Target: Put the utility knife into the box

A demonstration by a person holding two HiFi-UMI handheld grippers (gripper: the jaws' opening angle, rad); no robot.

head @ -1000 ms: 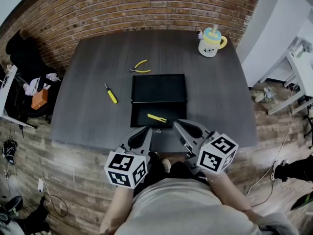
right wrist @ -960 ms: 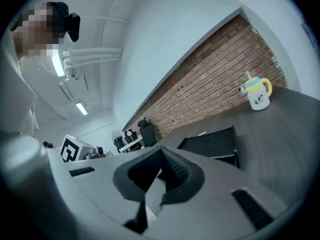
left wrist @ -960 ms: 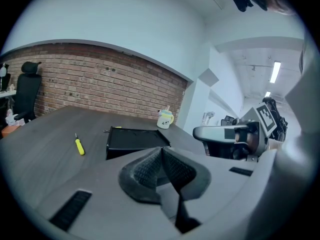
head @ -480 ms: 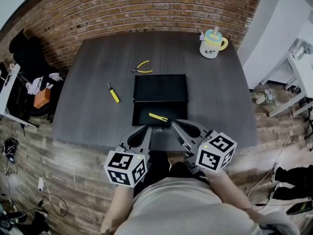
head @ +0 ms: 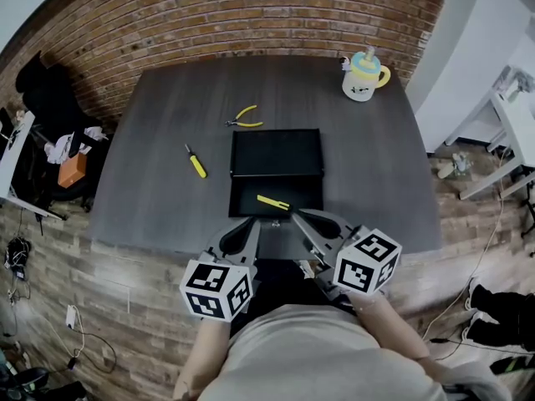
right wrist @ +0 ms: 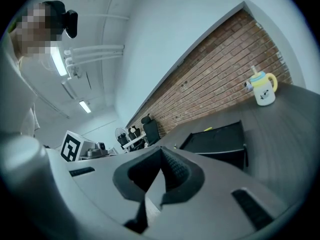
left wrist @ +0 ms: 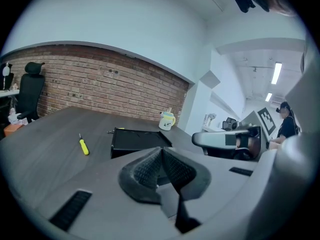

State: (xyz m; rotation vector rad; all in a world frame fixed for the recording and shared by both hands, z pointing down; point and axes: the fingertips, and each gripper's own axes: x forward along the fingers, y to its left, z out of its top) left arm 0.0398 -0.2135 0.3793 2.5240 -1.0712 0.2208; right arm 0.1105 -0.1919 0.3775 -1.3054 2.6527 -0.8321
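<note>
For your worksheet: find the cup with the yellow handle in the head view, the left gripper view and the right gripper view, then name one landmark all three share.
Head view: the cup is at the upper right, on the far right corner of the table.
Left gripper view: the cup is near the centre, just right of the black box.
Right gripper view: the cup is at the far right, beyond the box.
Shared landmark: the black box.

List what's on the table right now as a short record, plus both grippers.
table: dark grey
box: black, open, mid-table
knife: yellow, lying inside the box, near end
pliers: yellow, behind the box
screwdriver: yellow, left of the box
mug: far right corner
left gripper: shut, empty
right gripper: shut, empty
</note>
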